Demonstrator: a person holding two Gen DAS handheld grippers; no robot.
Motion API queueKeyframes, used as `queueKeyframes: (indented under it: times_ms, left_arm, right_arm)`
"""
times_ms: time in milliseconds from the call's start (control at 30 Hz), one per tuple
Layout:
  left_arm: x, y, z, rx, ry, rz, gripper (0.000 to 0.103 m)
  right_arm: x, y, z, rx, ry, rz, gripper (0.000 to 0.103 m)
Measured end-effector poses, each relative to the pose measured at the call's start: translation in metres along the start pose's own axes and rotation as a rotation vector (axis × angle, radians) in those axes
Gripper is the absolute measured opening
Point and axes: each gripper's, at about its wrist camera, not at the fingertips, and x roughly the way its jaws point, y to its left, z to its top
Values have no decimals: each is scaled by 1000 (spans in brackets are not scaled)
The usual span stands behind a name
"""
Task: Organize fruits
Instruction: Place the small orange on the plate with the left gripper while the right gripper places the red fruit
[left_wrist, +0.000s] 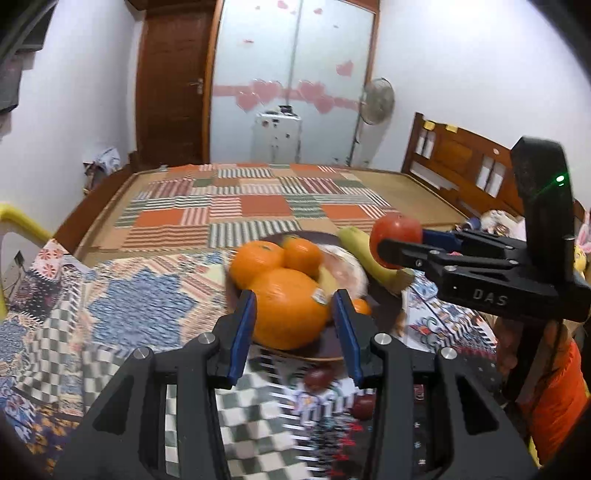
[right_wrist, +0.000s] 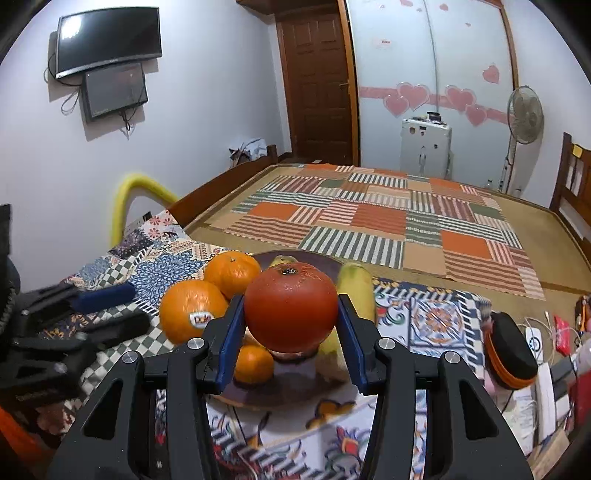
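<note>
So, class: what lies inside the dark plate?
The plate holds three large oranges, the nearest stickered, a small one and a banana. The red fruit in the right gripper's fingers hides the plate's middle.

Left gripper (left_wrist: 293, 321) — lower centre of its view, jaws parted, nothing pressed between the pads. Right gripper (right_wrist: 291, 321) — lower centre, blue pads clamped on a red fruit (right_wrist: 291, 308).

A red tomato (right_wrist: 291, 308) sits between the right claw's (right_wrist: 291, 326) blue pads (right_wrist: 231, 343); at its 9 o'clock, an orange (right_wrist: 192, 308) wears a white sticker with red lettering. The dark brown plate (right_wrist: 280, 391) rests on a patchwork cloth (right_wrist: 436, 317) of blue florals and green-white checks. At 12 o'clock, the bed (right_wrist: 388, 218) shows orange squares and striped patches.
</note>
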Motion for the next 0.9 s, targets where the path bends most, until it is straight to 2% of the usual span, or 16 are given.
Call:
queueKeyframes:
  times_ms: [133, 433, 567, 900]
  left_arm:
    - [1, 19, 2, -20, -2, 21, 43]
    - [8, 33, -5, -29, 10, 24, 44]
    - [9, 32, -6, -24, 3, 27, 49]
    - [4, 27, -7, -17, 5, 21, 50]
  right_arm:
    - [20, 0, 8, 0, 38, -7, 45]
    - [58, -5, 14, -20, 129, -49, 45]
    - [64, -6, 11, -15, 153, -44, 45]
    - [56, -1, 9, -28, 164, -48, 45]
